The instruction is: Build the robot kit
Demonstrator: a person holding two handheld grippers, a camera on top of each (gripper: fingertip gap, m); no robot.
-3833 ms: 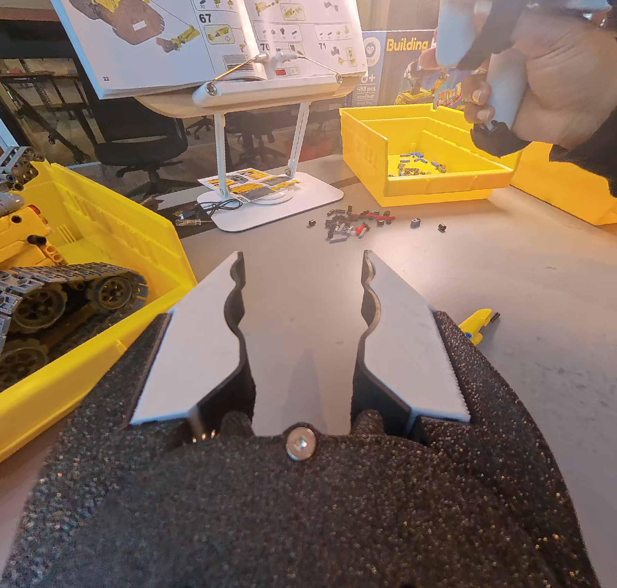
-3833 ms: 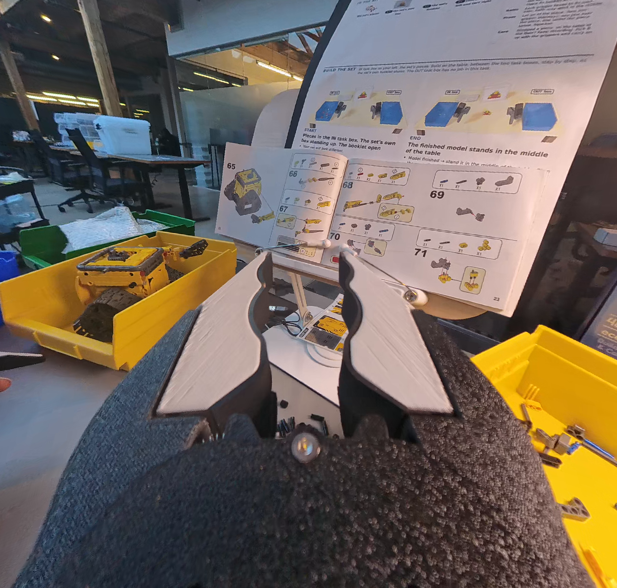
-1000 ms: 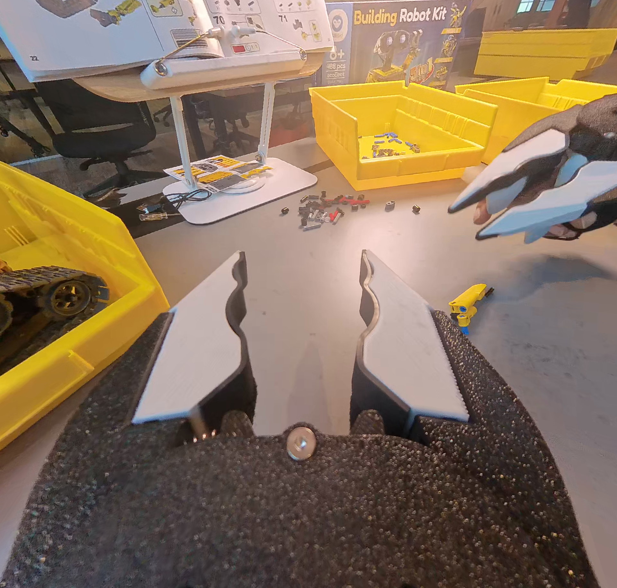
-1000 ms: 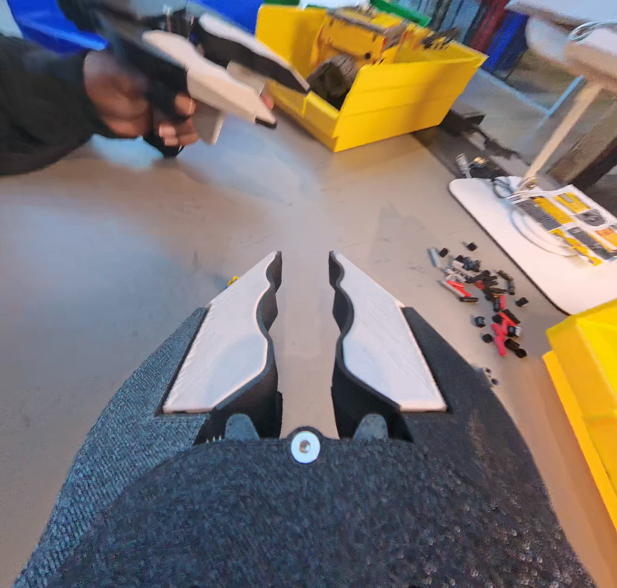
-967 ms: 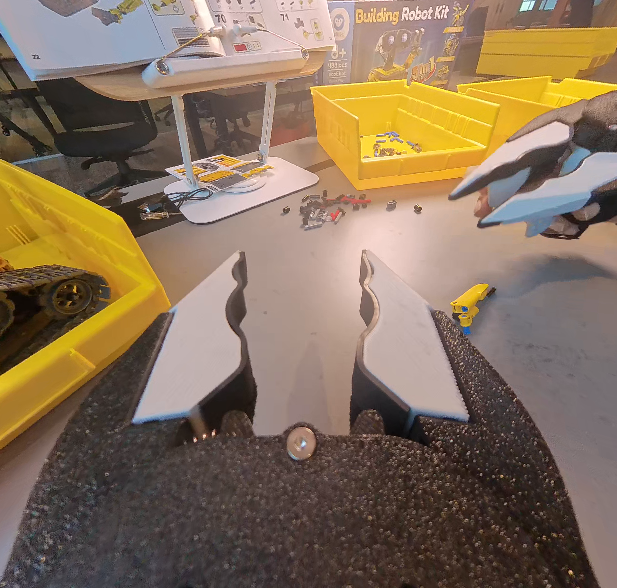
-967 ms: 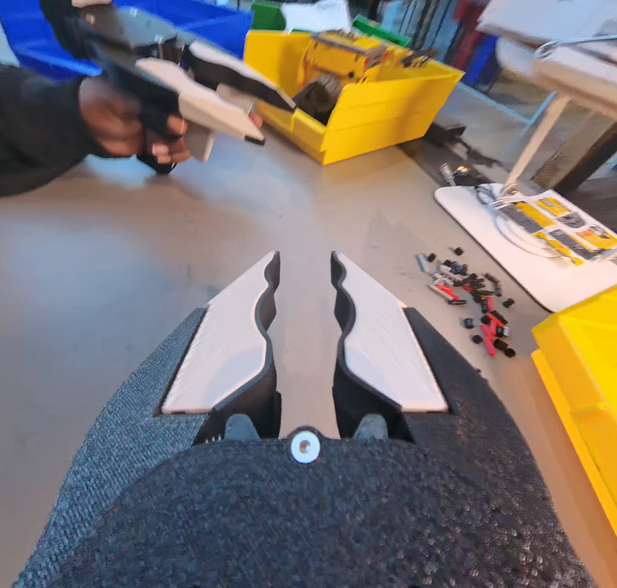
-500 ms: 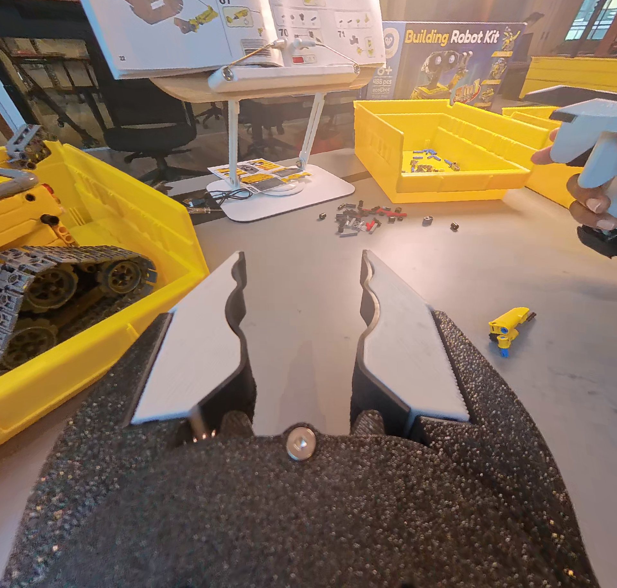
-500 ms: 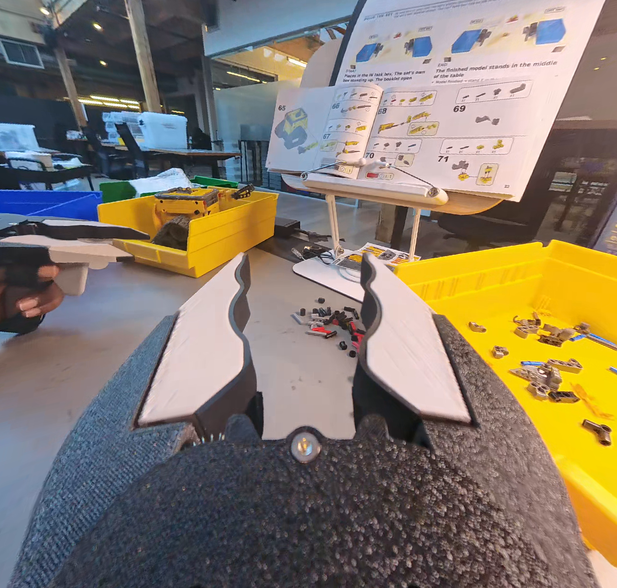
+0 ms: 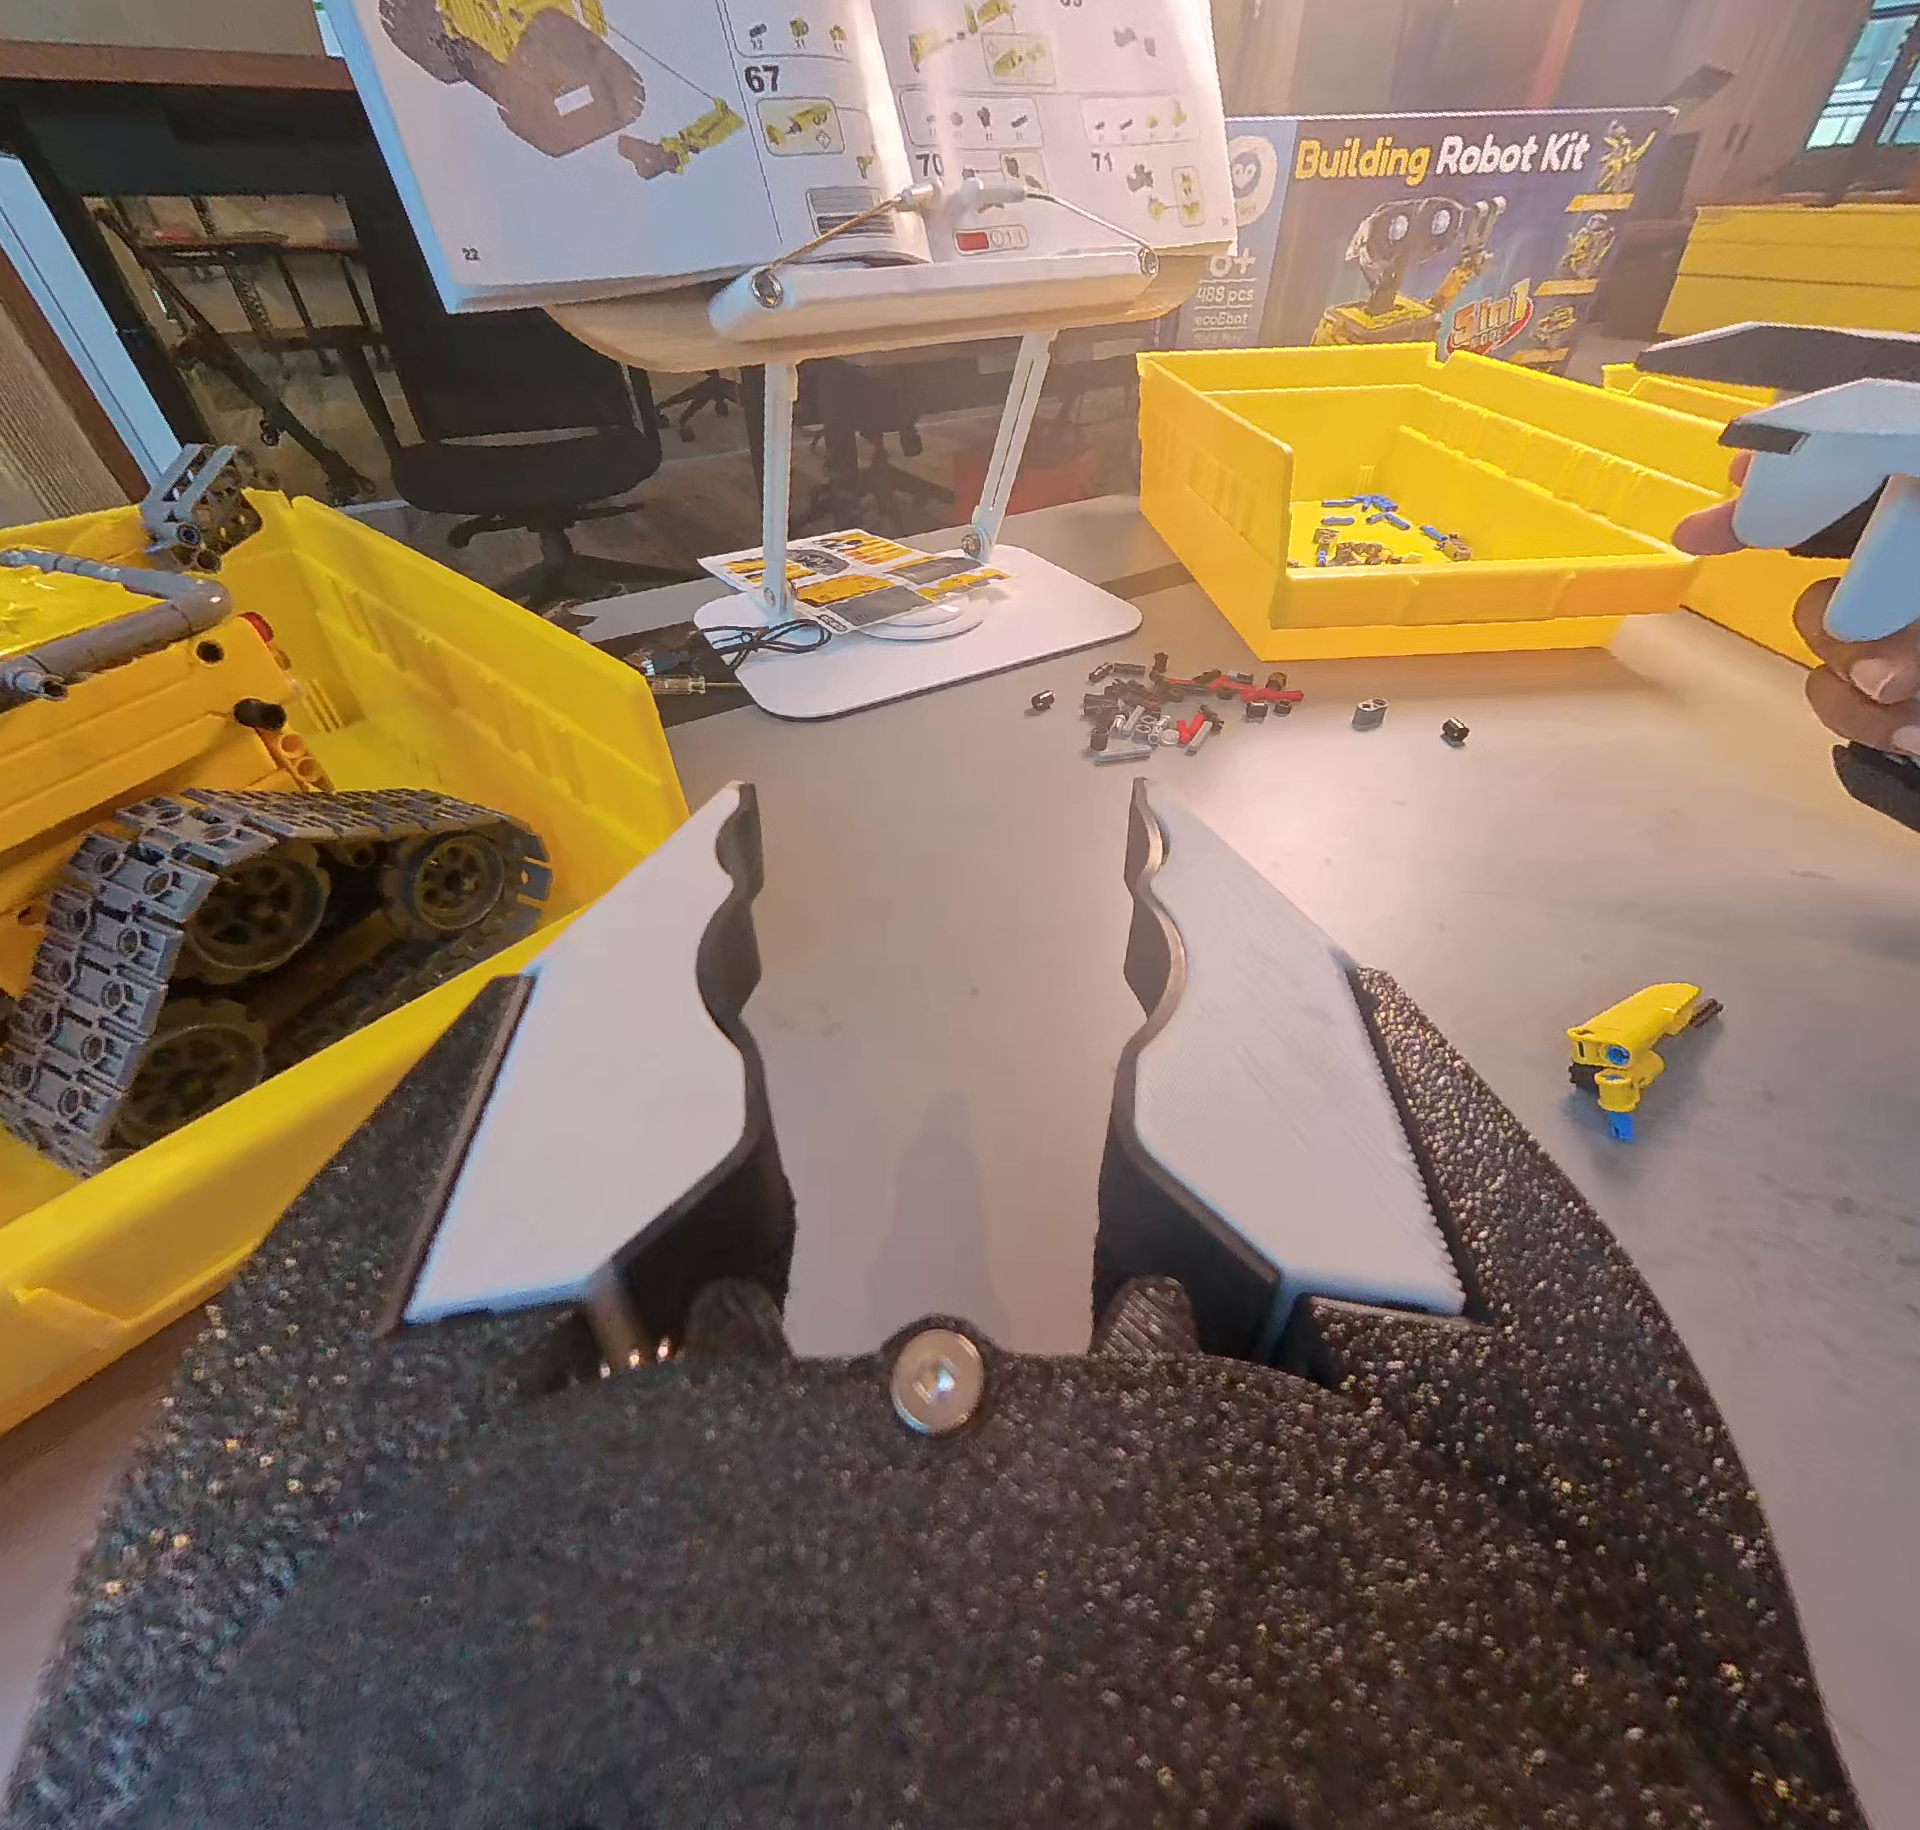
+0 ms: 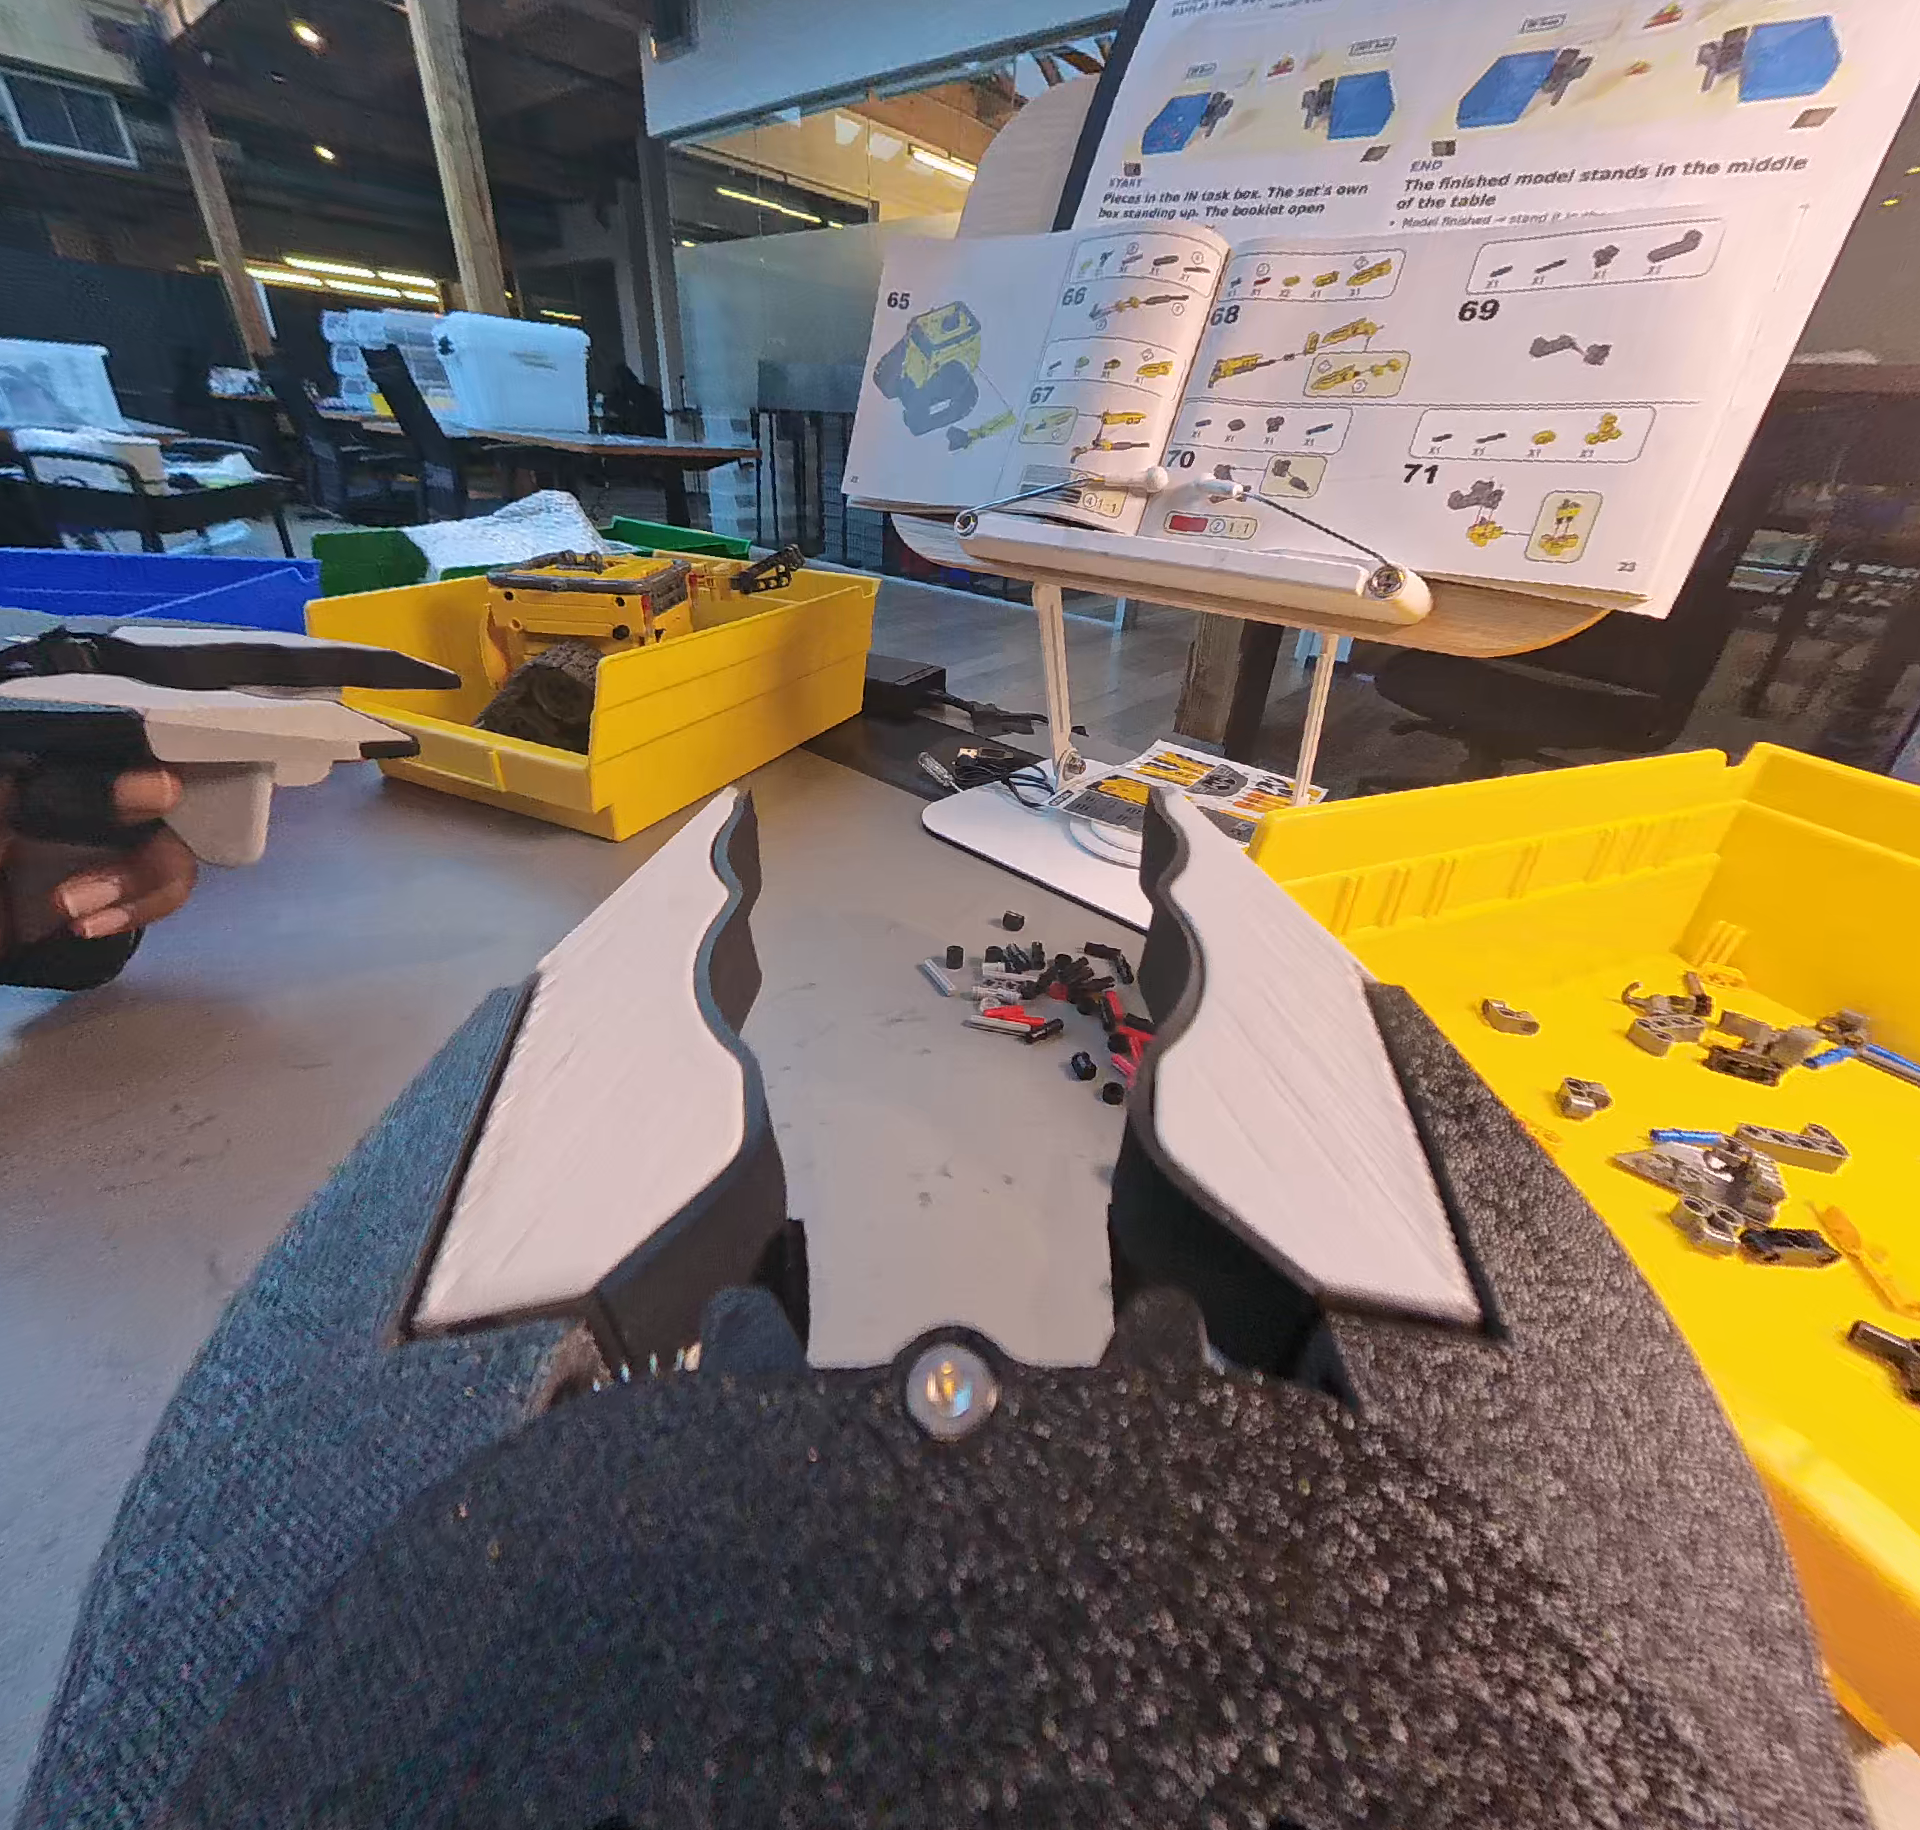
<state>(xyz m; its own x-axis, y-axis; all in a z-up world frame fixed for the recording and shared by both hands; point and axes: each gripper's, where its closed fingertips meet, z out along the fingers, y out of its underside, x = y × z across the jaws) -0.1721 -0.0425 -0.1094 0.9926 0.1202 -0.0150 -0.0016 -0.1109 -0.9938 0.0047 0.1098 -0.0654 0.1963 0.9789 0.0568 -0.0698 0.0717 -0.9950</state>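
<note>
My left gripper [image 9: 940, 809] is open and empty, held above the grey table [image 9: 935, 949]. A yellow tracked brick model [image 9: 177, 845] sits in a yellow bin [image 9: 499, 679] at its left. A small yellow brick assembly [image 9: 1631, 1037] lies on the table at its right. My right gripper [image 10: 945, 819] is open and empty, beside a yellow bin [image 10: 1507, 824] that holds several loose grey and blue parts [image 10: 1725, 1157]. A pile of small black and red pins [image 10: 1049, 991] lies just ahead of it and also shows in the left wrist view [image 9: 1174, 705]. Each gripper shows at the edge of the other's view.
An open instruction booklet [image 9: 790, 87] rests on a white stand [image 9: 914, 627] at the back of the table. A kit box [image 9: 1444, 222] stands behind the parts bin [image 9: 1455, 617]. More yellow bins stand at the far right. Blue [image 10: 156, 585] and green [image 10: 374, 559] bins lie beyond the model's bin [image 10: 665, 731]. From either gripper's tips it is about 15 centimetres to the small yellow brick assembly [image 9: 1631, 1037].
My right gripper has swung up from pointing down at the table to face the booklet and parts bin, and has opened wider. My left gripper has turned slightly left and stayed open.
</note>
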